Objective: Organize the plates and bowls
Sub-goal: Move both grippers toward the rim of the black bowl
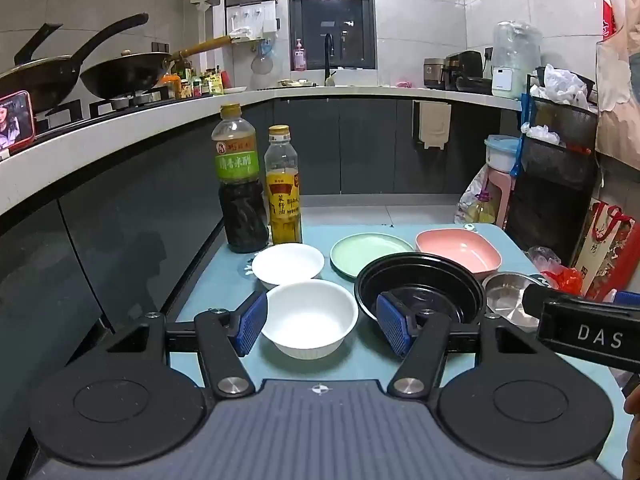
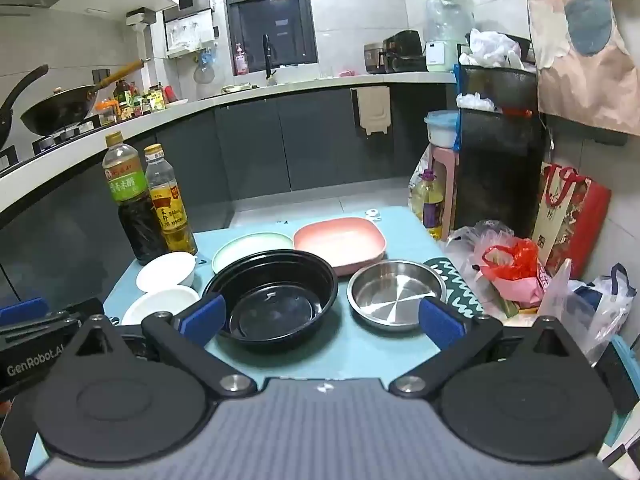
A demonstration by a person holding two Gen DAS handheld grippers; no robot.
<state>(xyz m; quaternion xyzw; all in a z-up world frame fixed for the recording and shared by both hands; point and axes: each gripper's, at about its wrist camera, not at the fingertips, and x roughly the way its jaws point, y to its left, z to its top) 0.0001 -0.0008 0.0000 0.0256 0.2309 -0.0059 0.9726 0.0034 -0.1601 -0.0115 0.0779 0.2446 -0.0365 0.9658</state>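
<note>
Hovering with both grippers' jaws released — left gripper is straddling the white bowl; closing crookedly risks tipping it.

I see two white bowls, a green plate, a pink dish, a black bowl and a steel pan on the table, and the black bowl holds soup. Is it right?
Not quite: the black bowl is empty, as the right wrist view shows. The rest is right.
</note>
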